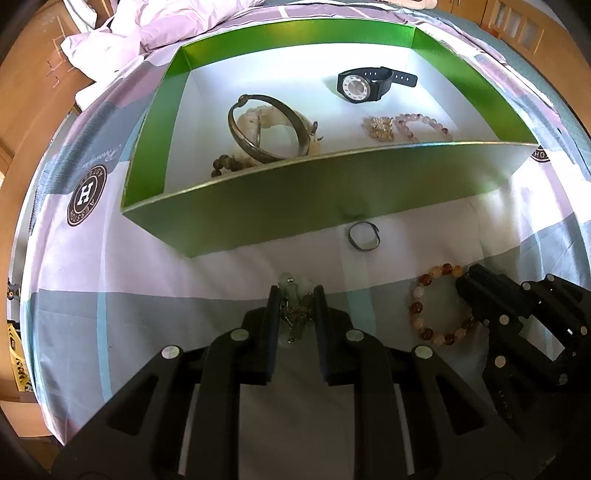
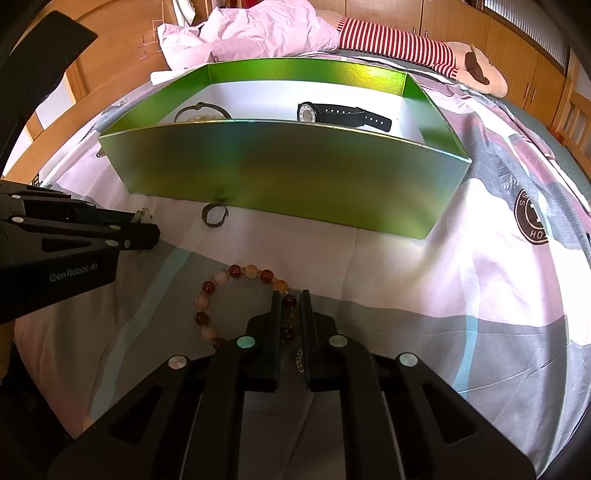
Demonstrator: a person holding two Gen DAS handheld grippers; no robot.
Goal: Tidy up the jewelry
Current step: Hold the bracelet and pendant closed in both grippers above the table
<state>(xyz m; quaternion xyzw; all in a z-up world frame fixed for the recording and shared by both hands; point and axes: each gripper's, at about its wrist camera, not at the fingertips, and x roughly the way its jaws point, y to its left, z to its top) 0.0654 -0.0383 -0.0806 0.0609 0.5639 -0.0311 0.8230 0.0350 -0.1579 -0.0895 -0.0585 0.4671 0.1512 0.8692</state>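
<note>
A green box (image 1: pixel 280 199) (image 2: pixel 295 173) on the bed holds a black watch (image 1: pixel 364 85) (image 2: pixel 332 113), a metal bangle (image 1: pixel 258 129), pink beads (image 1: pixel 424 127) and other pieces. My left gripper (image 1: pixel 295 295) (image 2: pixel 142 225) is shut on a pale green pendant with a chain (image 1: pixel 293 291), close to the bedsheet in front of the box. My right gripper (image 2: pixel 288 299) (image 1: pixel 476 291) is shut on an amber bead bracelet (image 2: pixel 236 302) (image 1: pixel 436 302) that lies on the sheet. A small dark ring (image 1: pixel 364 242) (image 2: pixel 215 215) lies by the box's front wall.
The patchwork bedsheet (image 1: pixel 110 295) covers the bed. A crumpled pink duvet (image 2: pixel 258 33) and a striped plush toy (image 2: pixel 424 51) lie behind the box. Wooden furniture (image 2: pixel 110 44) stands at the far side.
</note>
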